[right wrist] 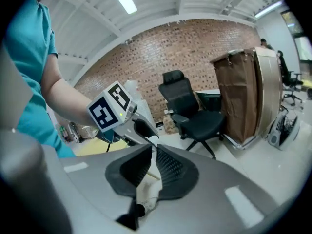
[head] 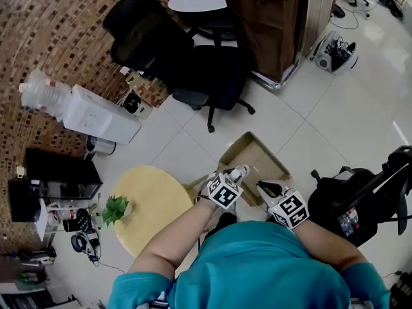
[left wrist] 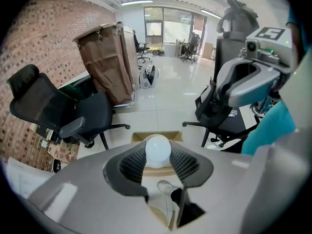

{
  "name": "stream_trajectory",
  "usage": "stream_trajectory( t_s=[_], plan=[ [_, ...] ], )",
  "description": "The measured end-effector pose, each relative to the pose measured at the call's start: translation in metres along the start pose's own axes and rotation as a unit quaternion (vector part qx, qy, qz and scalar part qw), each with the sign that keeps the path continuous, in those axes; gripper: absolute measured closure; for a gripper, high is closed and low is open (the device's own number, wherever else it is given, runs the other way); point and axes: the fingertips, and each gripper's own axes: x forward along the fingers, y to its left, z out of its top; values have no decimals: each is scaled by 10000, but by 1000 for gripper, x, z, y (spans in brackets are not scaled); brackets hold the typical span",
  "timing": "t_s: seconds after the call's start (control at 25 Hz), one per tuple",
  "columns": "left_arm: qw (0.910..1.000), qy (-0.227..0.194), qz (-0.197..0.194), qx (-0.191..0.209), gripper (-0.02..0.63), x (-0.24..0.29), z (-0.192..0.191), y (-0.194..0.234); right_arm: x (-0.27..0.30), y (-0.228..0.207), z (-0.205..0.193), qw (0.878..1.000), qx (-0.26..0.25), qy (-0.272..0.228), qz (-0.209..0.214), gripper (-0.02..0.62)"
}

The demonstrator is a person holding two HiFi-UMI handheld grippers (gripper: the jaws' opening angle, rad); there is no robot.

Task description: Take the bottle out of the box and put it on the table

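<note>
The left gripper (head: 237, 172) has its fingers (left wrist: 134, 162) clenched partway on the bottle (left wrist: 157, 150): both ribbed pads press against the round white cap, and the clear body hangs below them toward the bottom of the left gripper view. In the head view the bottle sits at lower centre, over the near left edge of the open cardboard box (head: 261, 156) on the floor, just right of the round yellow worktop (head: 154, 198) and not touching it. The right gripper (right wrist: 151, 152) is just to the right of the left one. Its fingers (right wrist: 170, 167) are drawn almost together, leaving only a thin slit, with nothing visibly gripped between them.
</note>
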Motion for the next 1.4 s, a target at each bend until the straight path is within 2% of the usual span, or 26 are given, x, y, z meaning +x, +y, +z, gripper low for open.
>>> stream_trajectory(
  t_s=[0.08, 0.2, 0.36, 0.56, 0.68, 0.84, 1.08, 1.24, 1.4],
  plan=[
    [9999, -72, 41, -145, 456, -38, 7, -11, -8, 18, 18, 9993, -205, -18, 299, 566],
    [9983, -214, 236, -486, 456, -79, 6, -27, -14, 34, 19, 9973, -308, 104, 654, 566],
    [9933, -409, 536, -938, 456, -137, -5, -42, -21, 59, 31, 9940, -380, 231, 996, 566],
    [9860, -732, 865, -1223, 456, -232, -37, -56, -28, 122, 72, 9896, -633, 296, 1253, 566],
    [9822, -926, 968, -1318, 456, -277, -77, -66, -21, 167, 85, 9883, -645, 263, 1357, 566],
    [9769, -1184, 1009, -1466, 456, -340, -146, -78, -2, 250, 96, 9854, -752, 148, 1522, 566],
    [9742, -1242, 1165, -1480, 456, -435, -257, -85, 41, 382, 112, 9798, -874, 78, 1799, 568],
    [9684, -1112, 1390, -1748, 456, -457, -324, -78, 79, 441, 103, 9695, -1083, 223, 2189, 568],
    [9528, -1032, 1718, -2283, 456, -450, -374, -59, 116, 468, 87, 9499, -1321, 385, 2807, 568]
  ],
)
